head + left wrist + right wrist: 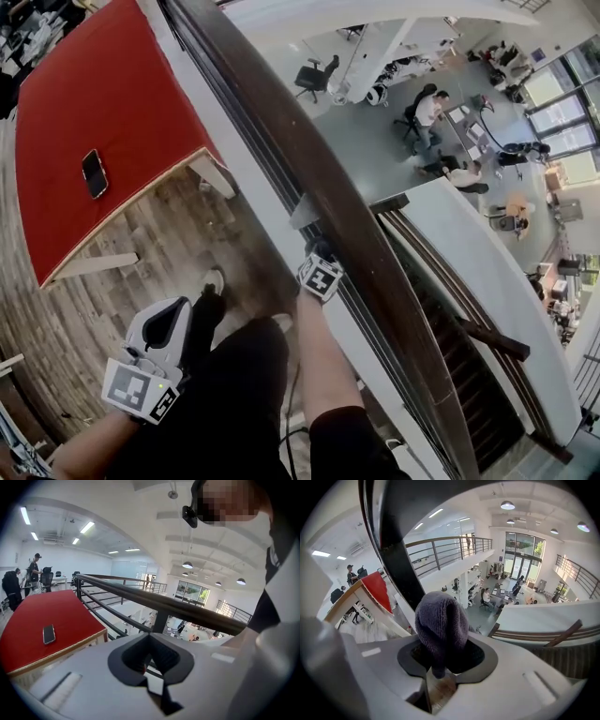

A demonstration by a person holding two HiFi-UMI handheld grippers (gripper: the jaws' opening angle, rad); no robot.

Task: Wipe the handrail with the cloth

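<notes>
The dark wooden handrail (309, 169) runs diagonally from the upper left to the lower right in the head view. My right gripper (317, 255) is right beside its near edge. It is shut on a grey-purple knitted cloth (440, 623), which bulges out of the jaws in the right gripper view. There the handrail (386, 522) rises dark at the upper left, just past the cloth; I cannot tell whether they touch. My left gripper (157, 349) hangs low by the person's left leg, well away from the rail. In its own view the left gripper (149, 662) is shut with nothing in it.
A red-topped table (103, 103) with a phone (94, 172) on it stands left of the rail on the wooden floor. Beyond the rail is a drop to a lower office floor (394, 141) with people and chairs. A staircase (478, 375) descends at the lower right.
</notes>
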